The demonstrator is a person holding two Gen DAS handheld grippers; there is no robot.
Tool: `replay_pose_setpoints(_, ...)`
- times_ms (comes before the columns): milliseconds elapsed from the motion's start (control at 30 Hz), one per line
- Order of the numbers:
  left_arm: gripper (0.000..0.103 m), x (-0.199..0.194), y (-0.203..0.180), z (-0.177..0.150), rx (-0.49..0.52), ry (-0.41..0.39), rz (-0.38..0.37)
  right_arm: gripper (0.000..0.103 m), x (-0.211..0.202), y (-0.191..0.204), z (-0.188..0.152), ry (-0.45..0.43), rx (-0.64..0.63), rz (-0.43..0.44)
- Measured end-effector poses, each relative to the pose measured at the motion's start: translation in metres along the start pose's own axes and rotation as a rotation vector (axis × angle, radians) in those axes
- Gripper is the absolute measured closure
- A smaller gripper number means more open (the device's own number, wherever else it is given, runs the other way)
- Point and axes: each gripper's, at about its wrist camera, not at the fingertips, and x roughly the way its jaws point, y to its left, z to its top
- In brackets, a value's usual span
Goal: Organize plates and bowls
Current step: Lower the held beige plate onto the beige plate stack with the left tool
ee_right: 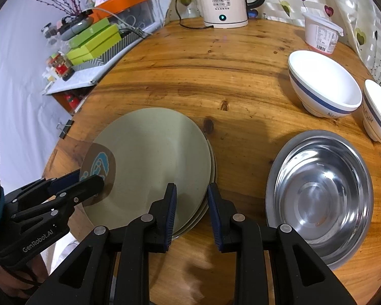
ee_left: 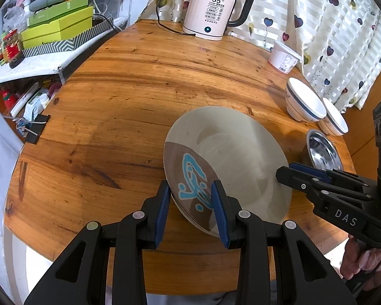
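- A round wooden tabletop (ee_left: 144, 81), warm orange-brown with dark grain streaks and knots, fills the middle of the room.
- Behind it hangs a pale striped curtain (ee_left: 337, 25) dotted with heart-shaped balloons (navy, yellow, maroon).
- A cream electric kettle (ee_left: 210, 10) stands at the far edge, its black cord trailing across the wood.
- To the left, a white shelf (ee_left: 33, 68) is crowded with green boxes (ee_left: 58, 28) and an orange-lidded bin (ee_right: 124, 0).
- Soft, even light; faint shadows on the wood.
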Motion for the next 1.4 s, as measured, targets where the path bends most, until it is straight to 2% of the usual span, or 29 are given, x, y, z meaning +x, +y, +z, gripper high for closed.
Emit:
replay_pose_setpoints(1033,0.069,0.006,0.009,0.011,-0.023,-0.019,-0.008,0.079,-0.001,-0.003,0.003,-0.021,-0.016,0.01)
replay_pose_setpoints(1400,0.068,0.006,-0.001,0.009,0.005,-0.017,0.039,0.078,0.003,-0.003,0.003,-0.014,-0.022,0.006)
